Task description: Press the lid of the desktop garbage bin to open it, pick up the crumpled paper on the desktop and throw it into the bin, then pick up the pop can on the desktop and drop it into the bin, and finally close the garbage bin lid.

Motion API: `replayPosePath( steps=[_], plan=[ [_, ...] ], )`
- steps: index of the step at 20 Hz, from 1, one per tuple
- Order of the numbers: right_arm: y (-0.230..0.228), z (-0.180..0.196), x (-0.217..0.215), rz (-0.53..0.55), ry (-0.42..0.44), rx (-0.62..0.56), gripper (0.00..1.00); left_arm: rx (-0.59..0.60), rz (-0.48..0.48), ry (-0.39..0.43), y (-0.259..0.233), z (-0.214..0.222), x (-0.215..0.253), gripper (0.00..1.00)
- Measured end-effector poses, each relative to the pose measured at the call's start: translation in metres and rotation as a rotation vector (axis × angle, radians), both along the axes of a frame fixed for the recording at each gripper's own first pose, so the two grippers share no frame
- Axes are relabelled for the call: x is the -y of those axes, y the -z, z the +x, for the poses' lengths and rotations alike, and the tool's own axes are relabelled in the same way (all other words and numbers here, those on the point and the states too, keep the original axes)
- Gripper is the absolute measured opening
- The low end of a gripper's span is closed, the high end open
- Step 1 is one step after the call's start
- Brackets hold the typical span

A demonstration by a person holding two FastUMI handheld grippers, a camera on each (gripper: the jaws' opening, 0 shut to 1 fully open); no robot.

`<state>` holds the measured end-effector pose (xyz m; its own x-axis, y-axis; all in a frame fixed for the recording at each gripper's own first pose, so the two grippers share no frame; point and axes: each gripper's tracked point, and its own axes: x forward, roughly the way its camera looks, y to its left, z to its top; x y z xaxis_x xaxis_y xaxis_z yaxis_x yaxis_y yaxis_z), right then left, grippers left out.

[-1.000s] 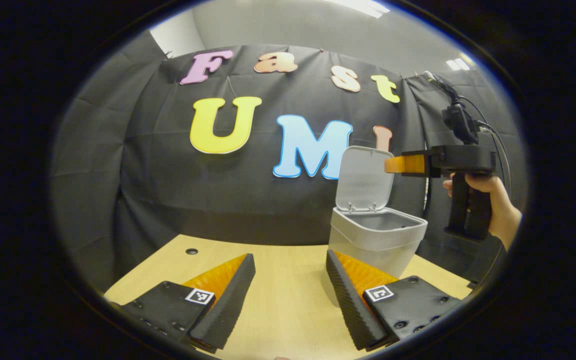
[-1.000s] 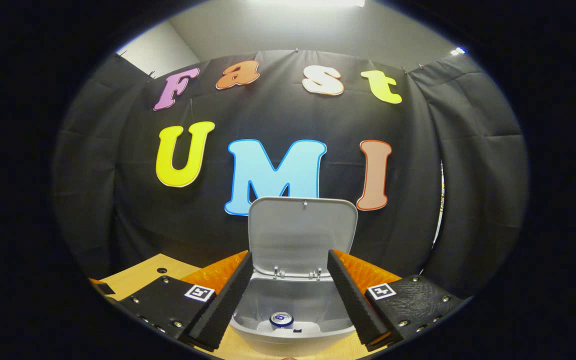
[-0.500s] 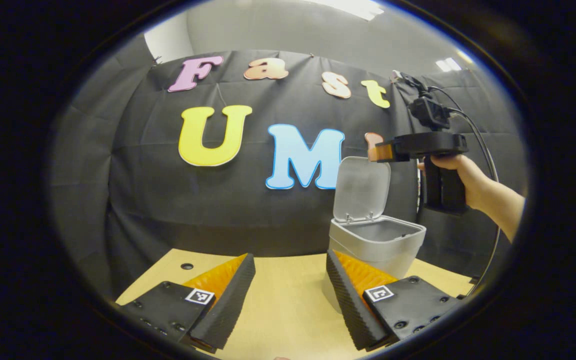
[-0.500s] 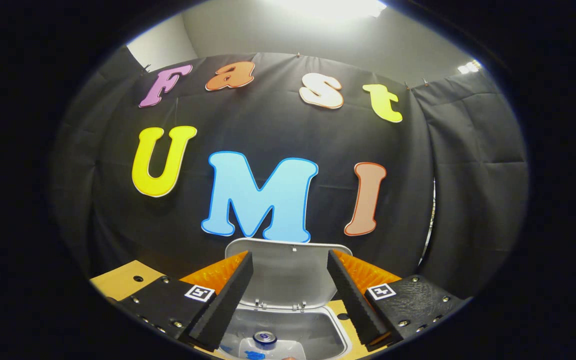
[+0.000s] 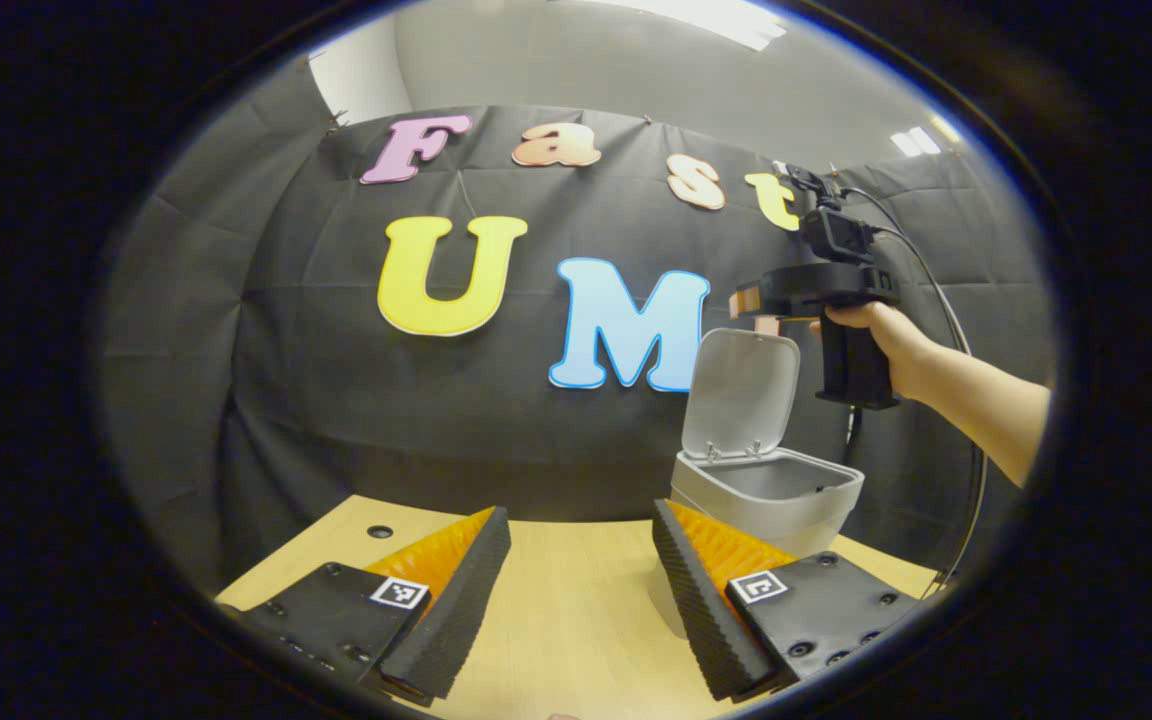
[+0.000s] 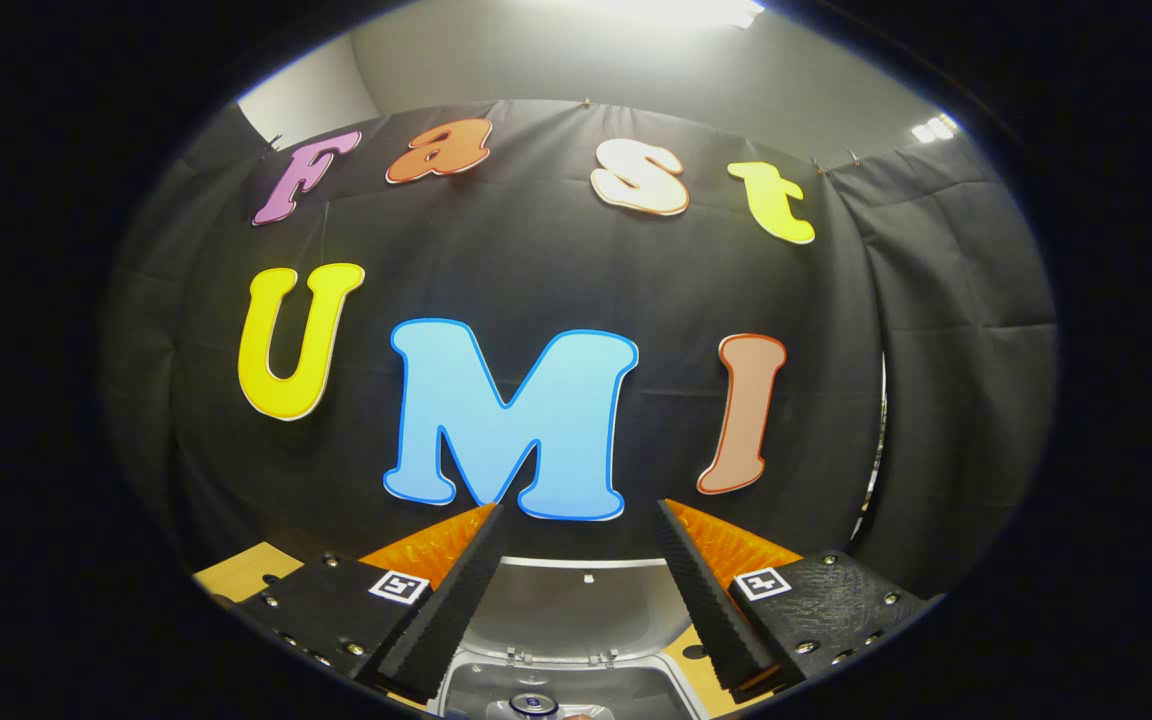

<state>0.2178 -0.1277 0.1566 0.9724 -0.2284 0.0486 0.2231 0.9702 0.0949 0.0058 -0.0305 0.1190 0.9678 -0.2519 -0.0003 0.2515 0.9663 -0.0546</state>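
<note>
Grey plastic bin [image 5: 766, 495] stands on the table [image 5: 556, 600] with its lid [image 5: 744, 392] upright; the left gripper [image 5: 576, 590] gapes wide and empty, while the right gripper [image 5: 748, 300], lifted since a second ago, hovers above the lid's top edge, ready to close it. Its own view shows the right gripper [image 6: 581, 590] wide, the lid [image 6: 586, 605] beneath, the pop can [image 6: 533, 705] inside. Readable: none.

The upright lid [image 5: 742, 392] stood at the back of the bin [image 5: 771, 488], leaving its mouth unobstructed from above and in front. The right gripper [image 5: 744, 301] hung above the lid's top edge. The table [image 5: 556, 610] lay bare between the left gripper [image 5: 576, 525] fingers.
</note>
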Motion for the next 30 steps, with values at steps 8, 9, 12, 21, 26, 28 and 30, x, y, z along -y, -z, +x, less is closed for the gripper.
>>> replayPosePath(
  steps=[8,9,12,21,26,28,30],
  plan=[
    [0.016,0.006,0.003,0.124,-0.066,-0.047,0.95,0.003,-0.002,-0.119,0.003,-0.008,-0.017,0.94],
    [0.016,0.004,0.003,0.128,-0.074,-0.041,0.95,0.003,0.004,-0.127,0.005,-0.010,-0.017,0.94],
    [0.023,-0.010,-0.003,0.110,-0.075,-0.037,0.95,-0.004,0.022,-0.137,0.011,-0.016,-0.012,0.94],
    [0.050,-0.062,-0.017,0.118,-0.099,-0.056,0.95,-0.007,0.022,-0.106,0.012,-0.029,0.008,0.94],
    [0.074,-0.078,-0.024,0.130,-0.119,-0.098,0.95,-0.007,0.030,-0.075,0.014,-0.029,0.020,0.94],
    [0.088,-0.084,-0.027,0.135,-0.125,-0.140,0.95,-0.005,0.031,-0.071,0.013,-0.030,0.020,0.94],
    [0.099,-0.085,-0.028,0.136,-0.122,-0.158,0.95,-0.007,0.033,-0.070,0.014,-0.030,0.019,0.94]
  ],
)
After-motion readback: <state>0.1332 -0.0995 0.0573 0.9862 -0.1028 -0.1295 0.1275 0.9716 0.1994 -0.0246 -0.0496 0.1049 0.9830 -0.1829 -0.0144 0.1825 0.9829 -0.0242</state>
